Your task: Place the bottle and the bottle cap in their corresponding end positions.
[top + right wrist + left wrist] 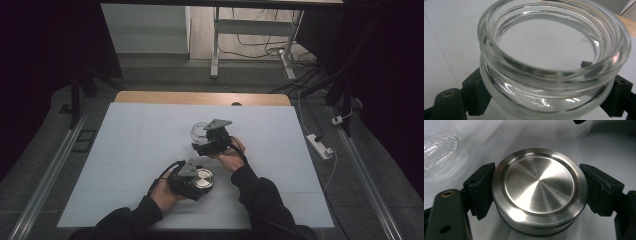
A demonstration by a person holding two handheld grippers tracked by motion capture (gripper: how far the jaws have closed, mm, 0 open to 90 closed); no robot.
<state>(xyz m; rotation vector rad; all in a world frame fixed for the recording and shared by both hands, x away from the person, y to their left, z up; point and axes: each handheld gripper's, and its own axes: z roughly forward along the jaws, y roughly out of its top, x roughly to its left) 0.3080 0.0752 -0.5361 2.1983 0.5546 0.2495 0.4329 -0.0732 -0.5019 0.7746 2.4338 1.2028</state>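
Two grips frame this moment. Between the jaws of the left gripper (192,179) sits a steel lid (539,191), pinched at its rim from both sides, its flat brushed top facing up toward the camera in the left gripper view. Between the jaws of the right gripper (212,140) stands a glass jar (554,60), clasped on its body just below the thick threaded neck, its mouth open and upright, and it looks empty.

Outward from there, the high view puts the lid near the person's edge of the desk (130,145) and the jar farther off, toward the middle. The jar lies beyond the lid and a little to its right, the two close but apart; in the left gripper view the jar's patterned glass shows at the upper left corner.

Judged from this, the coming move is to bring lid over mouth. What matters is that the lid's flat face and the jar's rim are both roughly level, so the lid has to travel forward and rightward, then come down centred on the neck. The left hand (162,192) carries the part that must move; the right hand (231,157) only needs to steady the jar.
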